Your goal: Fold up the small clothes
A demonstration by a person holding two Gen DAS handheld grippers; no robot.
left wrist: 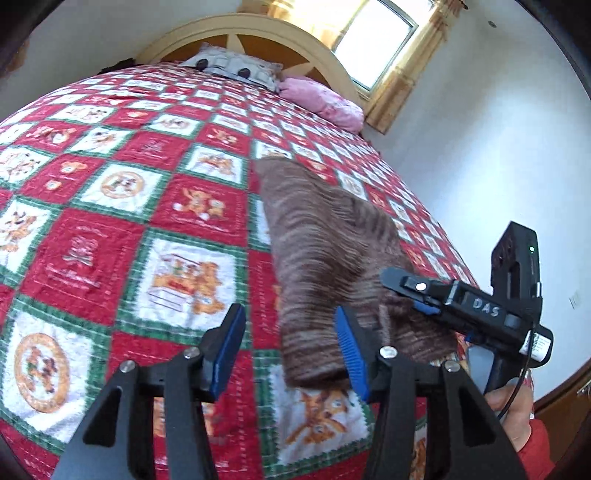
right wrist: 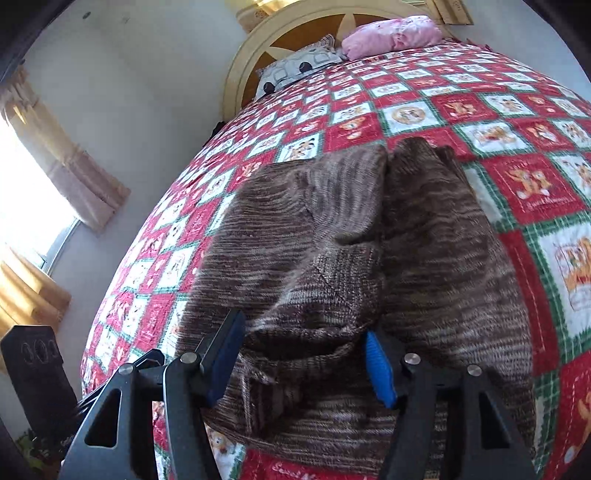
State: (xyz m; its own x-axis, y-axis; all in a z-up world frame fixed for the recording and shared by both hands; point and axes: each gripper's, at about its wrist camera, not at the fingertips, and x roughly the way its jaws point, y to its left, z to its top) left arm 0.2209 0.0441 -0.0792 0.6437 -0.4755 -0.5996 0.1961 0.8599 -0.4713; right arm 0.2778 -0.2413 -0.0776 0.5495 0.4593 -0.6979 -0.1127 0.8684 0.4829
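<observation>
A brown striped knit garment lies on the red, white and green patchwork bedspread. In the left wrist view my left gripper is open and empty, its jaws astride the garment's near left edge. The right gripper shows there from the side, over the garment's near right part. In the right wrist view the garment fills the middle, partly folded with a crease down its centre. My right gripper is open, with the garment's near folded edge between its jaws.
A grey patterned pillow and a pink pillow lie at the cream headboard. A curtained window is in the wall behind. A white wall runs along the bed's right side. A hand in a red sleeve holds the right gripper.
</observation>
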